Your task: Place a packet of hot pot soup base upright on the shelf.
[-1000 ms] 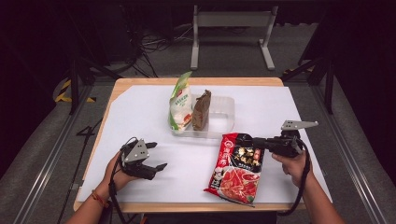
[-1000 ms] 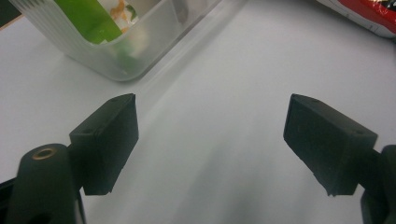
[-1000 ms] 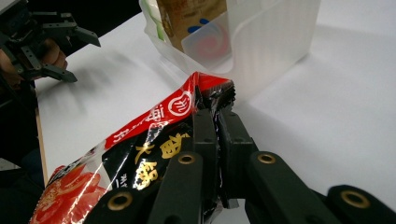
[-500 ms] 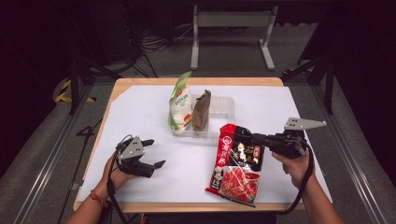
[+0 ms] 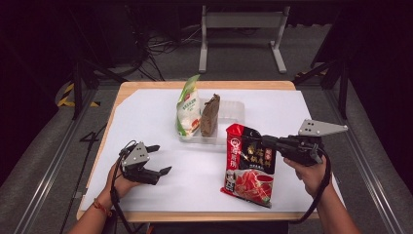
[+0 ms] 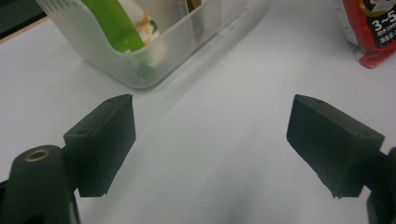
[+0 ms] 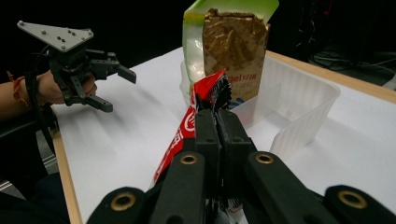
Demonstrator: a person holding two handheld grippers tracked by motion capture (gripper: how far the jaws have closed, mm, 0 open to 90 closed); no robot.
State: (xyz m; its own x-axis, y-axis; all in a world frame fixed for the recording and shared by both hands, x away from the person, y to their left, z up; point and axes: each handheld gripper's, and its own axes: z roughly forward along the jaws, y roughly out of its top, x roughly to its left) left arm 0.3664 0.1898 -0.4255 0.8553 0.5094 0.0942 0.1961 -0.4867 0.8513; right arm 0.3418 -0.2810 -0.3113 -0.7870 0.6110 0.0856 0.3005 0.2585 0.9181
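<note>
Two bags already stand in the clear plastic box (image 5: 229, 124): a green and white bag (image 5: 187, 109) and a brown bag (image 5: 210, 115). The red bag (image 5: 249, 163) is not in yet. The right gripper (image 5: 267, 142) pinches its top edge tight, beside the box, its bottom near the desk (image 5: 146, 117). The left gripper (image 5: 157, 159) waits wide open, holding nothing.

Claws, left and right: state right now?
Left claw: open, holding nothing, above the white sheet.
Right claw: shut on the red packet, pinched at its top edge.
</note>
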